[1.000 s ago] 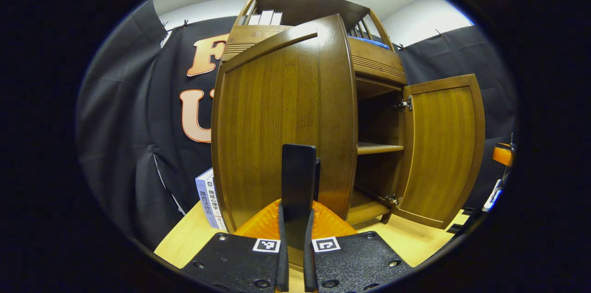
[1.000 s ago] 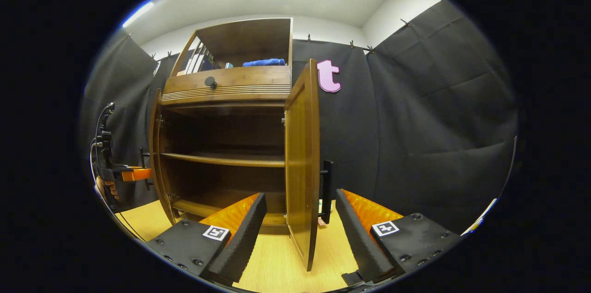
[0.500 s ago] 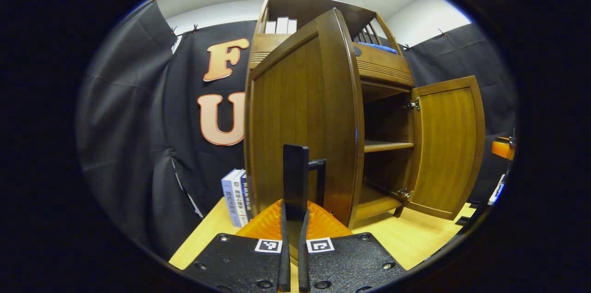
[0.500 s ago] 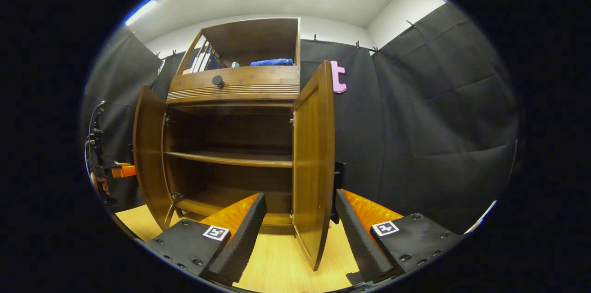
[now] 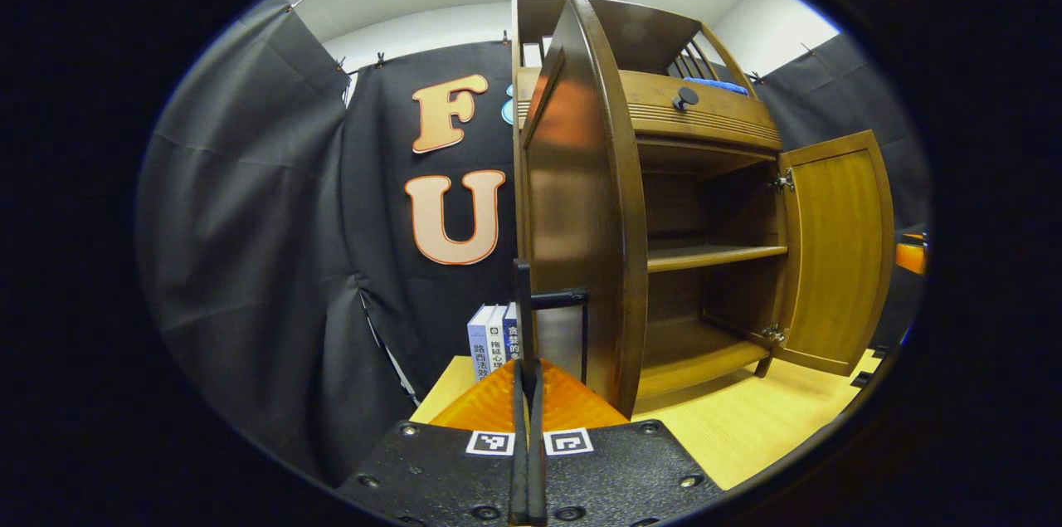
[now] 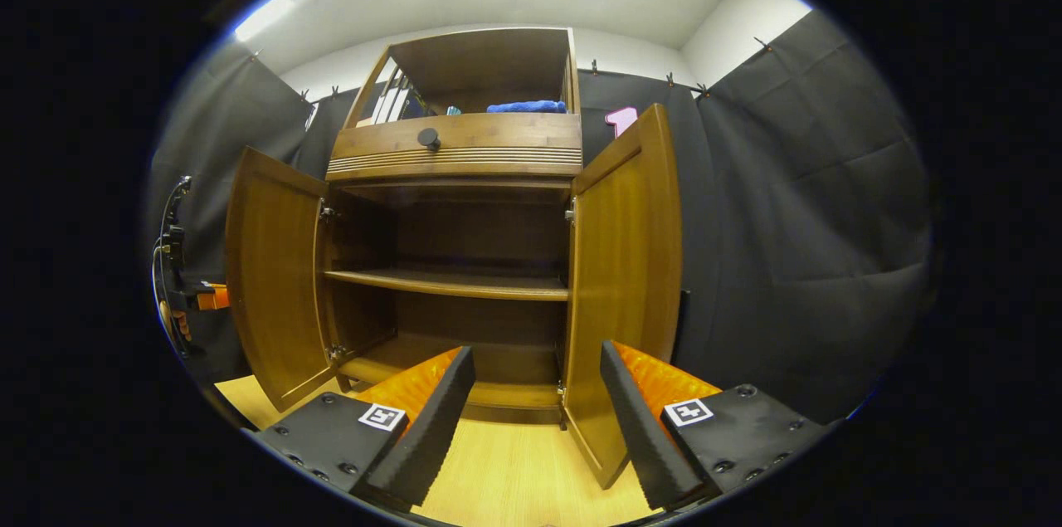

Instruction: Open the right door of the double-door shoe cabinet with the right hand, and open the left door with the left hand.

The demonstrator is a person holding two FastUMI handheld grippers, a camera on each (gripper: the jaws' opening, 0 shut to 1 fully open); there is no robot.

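Both cabinet doors stood open; the task looked almost finished.

At frame centre of the left gripper view, the left gripper pinched the handle of the left door. The right gripper, fingers spread, held nothing before the right door. Judged remaining: releasing that handle.

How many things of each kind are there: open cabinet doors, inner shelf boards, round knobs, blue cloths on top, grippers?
Open cabinet doors: 2, left door and right door
Shelf boards: 1
Round knobs: 1
Blue cloths: 1
Grippers: 2, left gripper and right gripper
Total: 7
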